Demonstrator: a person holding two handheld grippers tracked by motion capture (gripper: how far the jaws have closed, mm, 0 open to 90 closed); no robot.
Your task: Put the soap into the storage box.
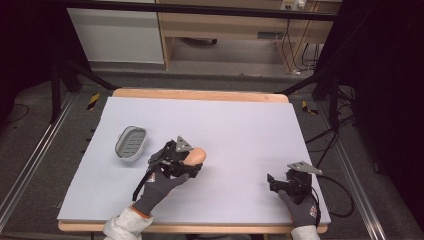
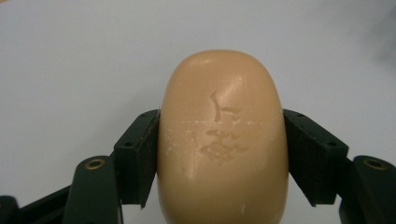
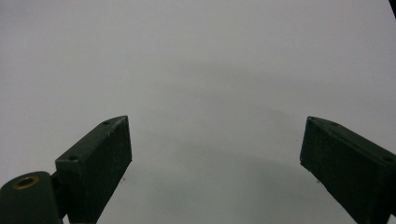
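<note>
Tan soap bar (image 2: 222, 140): 1, clamped by left gripper (image 1: 192, 162) | grey dish (image 1: 131, 142): 1

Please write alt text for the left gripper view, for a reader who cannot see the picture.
A tan, rounded bar of soap is clamped between the two black jaws of the left claw, one jaw pressing on each long side. Faint embossed marks and small scuffs show on its top face, and the white table surface lies behind it.
</note>
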